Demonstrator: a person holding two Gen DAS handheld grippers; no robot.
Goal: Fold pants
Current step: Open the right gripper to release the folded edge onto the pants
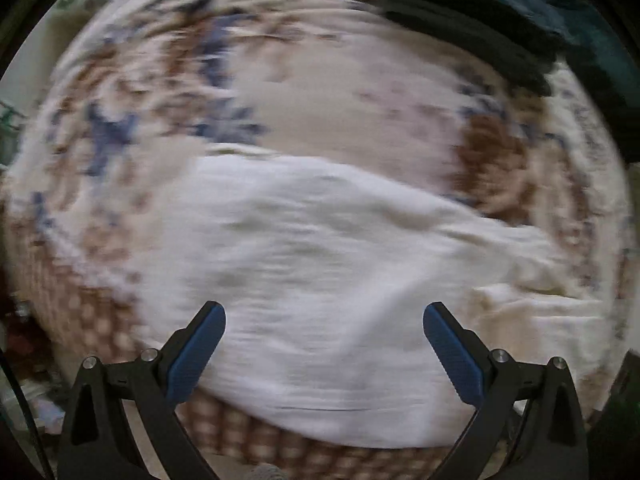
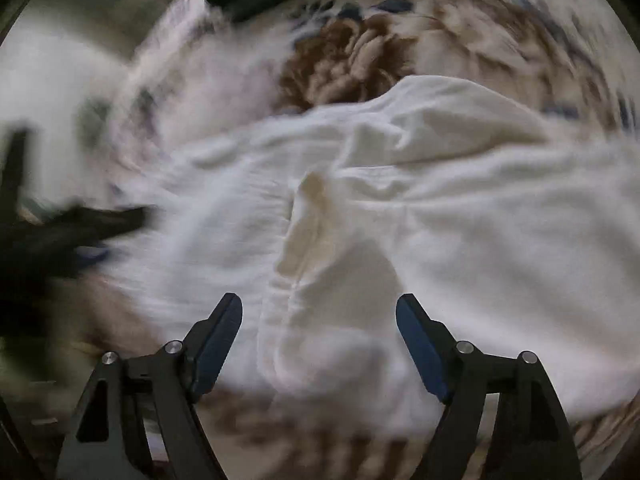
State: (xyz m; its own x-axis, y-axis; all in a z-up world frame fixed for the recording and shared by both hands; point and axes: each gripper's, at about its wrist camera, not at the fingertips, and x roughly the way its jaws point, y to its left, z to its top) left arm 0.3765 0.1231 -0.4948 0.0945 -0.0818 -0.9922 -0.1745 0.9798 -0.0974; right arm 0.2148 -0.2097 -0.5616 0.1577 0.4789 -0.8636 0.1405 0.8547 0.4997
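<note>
Pants (image 1: 320,272) — one white pair, rumpled, lying on a floral blanket (image 1: 344,92) w/ brown + blue print; looks like a bed, can't confirm. Both views are motion-blurred. Left tool (image 1: 324,312) is spread wide, nothing between its blue pads, hovering over a flat smooth stretch of the fabric. Right tool (image 2: 319,300) is also wide and empty, poised above a bunched part where a creamy inner fold or pocket (image 2: 308,224) shows. In the right view a dark blurred shape at far left is prob. the other tool, not sure.

Step, as I judge it: early — approach/straighten phase, no tidy fold visible yet, cloth still creased. Next move likely calls for each tool to drop to an edge of the fabric, pinch one layer only, then pull taut before folding over. Risk: grabbing blanket along w/ pants.

Count: 1 pants, 2 tools, 1 blanket, 1 stack of dark clothes (image 1: 480,24) at far edge — exact no. of items unclear.
</note>
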